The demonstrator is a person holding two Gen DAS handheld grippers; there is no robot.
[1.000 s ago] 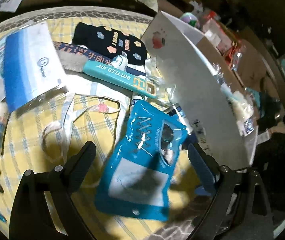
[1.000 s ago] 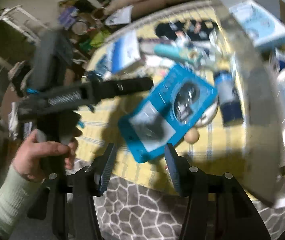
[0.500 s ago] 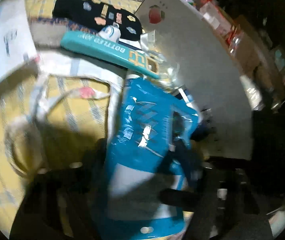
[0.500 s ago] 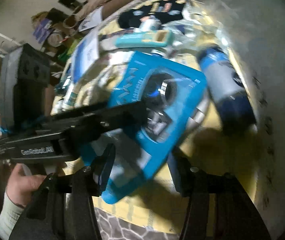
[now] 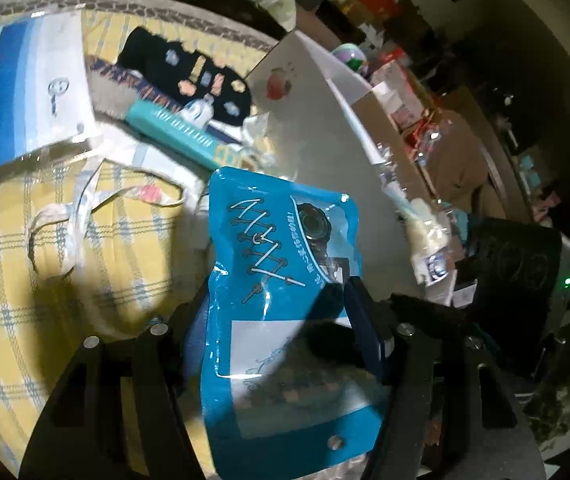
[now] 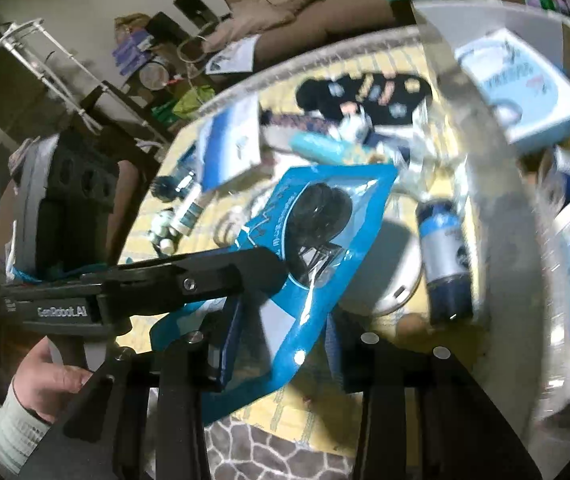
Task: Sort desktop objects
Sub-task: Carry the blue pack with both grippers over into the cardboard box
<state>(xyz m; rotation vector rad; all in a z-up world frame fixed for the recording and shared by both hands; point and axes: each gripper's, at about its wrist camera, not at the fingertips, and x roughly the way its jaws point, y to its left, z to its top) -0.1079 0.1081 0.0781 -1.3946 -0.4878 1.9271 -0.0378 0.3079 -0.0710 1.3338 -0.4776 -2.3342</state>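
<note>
A blue plastic pouch (image 5: 285, 280) with a black item inside hangs above the yellow checked tablecloth (image 5: 13, 280). My left gripper (image 5: 275, 312) is shut on the pouch's sides and holds it up. In the right wrist view the same pouch (image 6: 317, 232) sits between the fingers of my right gripper (image 6: 281, 344), whose jaws stand apart around its lower end. The left gripper's arm (image 6: 165, 280) reaches in from the left there.
A white box (image 5: 325, 120) with packets inside stands at the right. On the cloth lie a teal long box (image 5: 173, 132), a black patterned sock (image 5: 189, 72), a blue-white packet (image 5: 29, 92), a white strap (image 5: 81, 208) and a blue can (image 6: 445, 260).
My left gripper moved onto the blue pouch, closed on it and lifted it off the cloth. My right gripper came in close around the pouch's lower end.
</note>
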